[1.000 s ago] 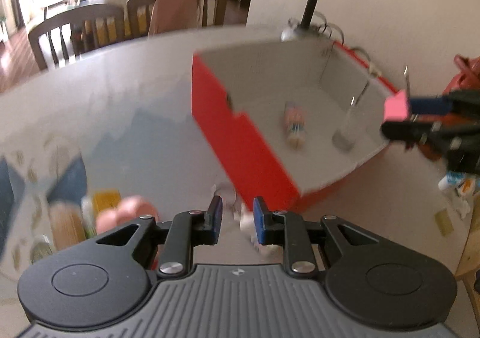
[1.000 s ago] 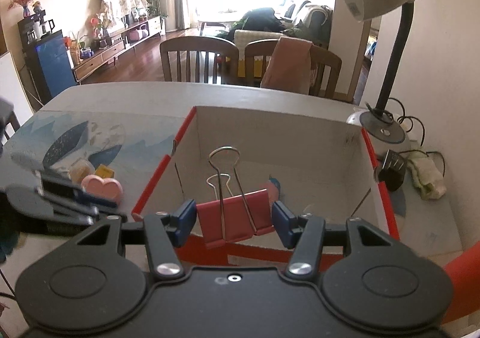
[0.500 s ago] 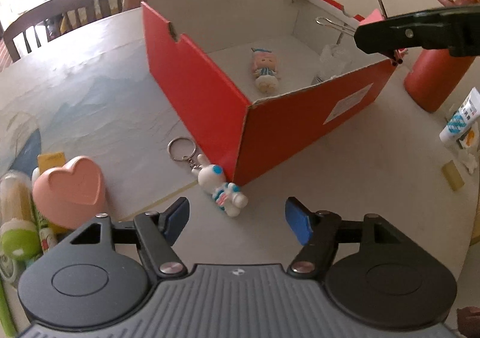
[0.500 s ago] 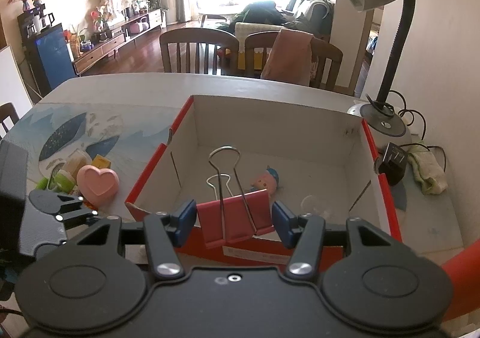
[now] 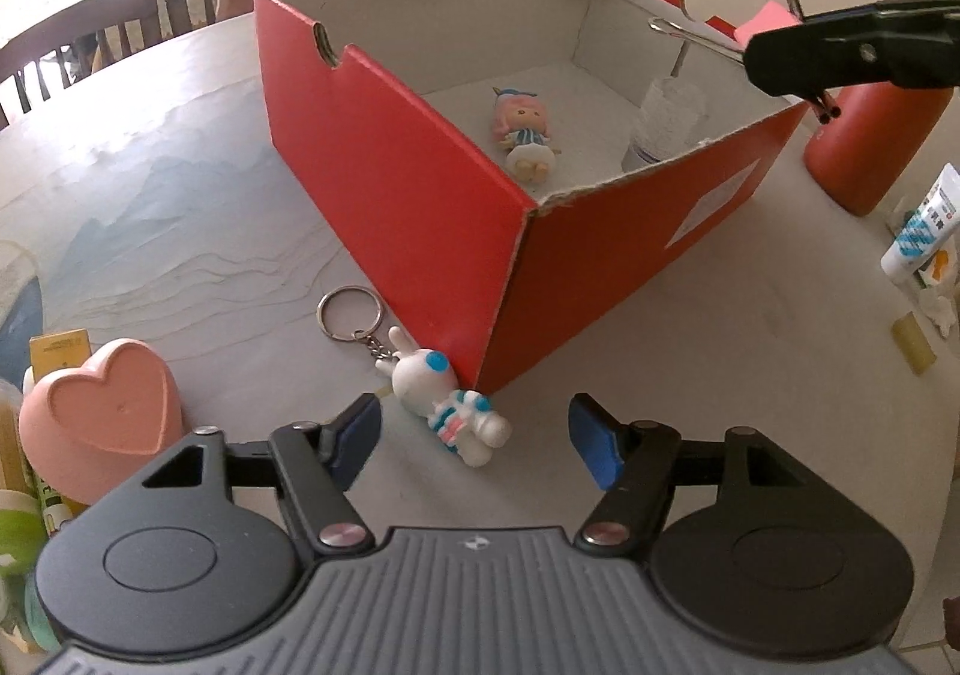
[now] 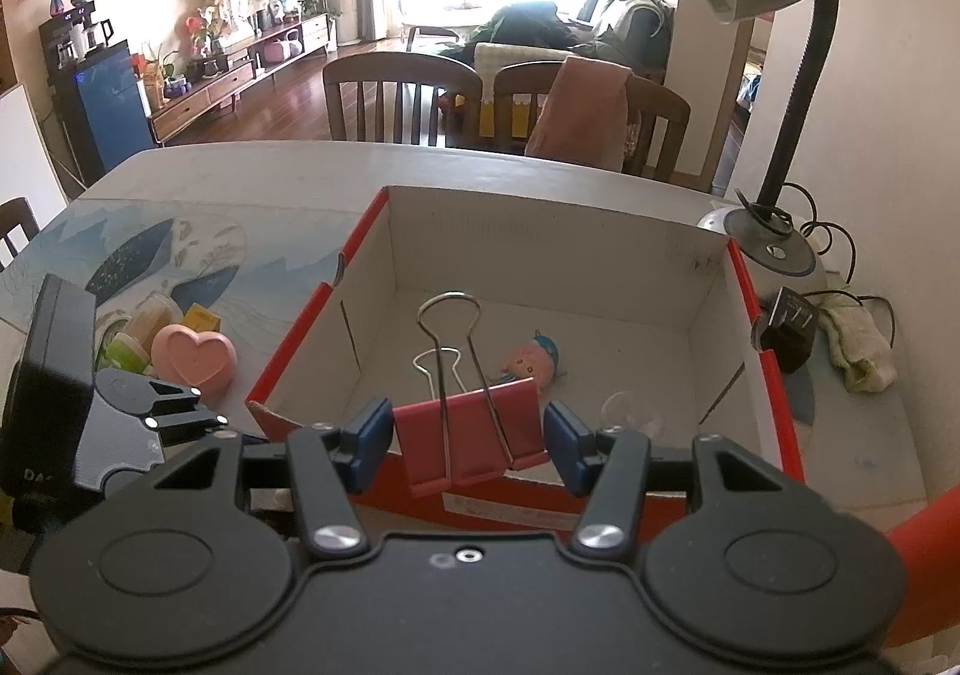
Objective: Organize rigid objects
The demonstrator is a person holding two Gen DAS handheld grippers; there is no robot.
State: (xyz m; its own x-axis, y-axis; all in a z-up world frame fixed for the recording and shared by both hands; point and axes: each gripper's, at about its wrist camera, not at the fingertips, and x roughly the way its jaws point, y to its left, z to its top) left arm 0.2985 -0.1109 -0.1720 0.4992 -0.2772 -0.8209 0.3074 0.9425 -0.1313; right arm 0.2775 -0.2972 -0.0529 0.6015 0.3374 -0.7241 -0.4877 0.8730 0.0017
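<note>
At lower centre of my right view, my right hand-held gripper (image 6: 468, 438) clamps the stiff, light red metal binder clip (image 6: 474, 435) by its folded body above the red cardboard box (image 6: 744, 279), while my left hand-held gripper (image 5: 474, 438) gapes empty over the hard white rabbit keychain (image 5: 444, 399) on the bench (image 5: 180, 195).
</note>
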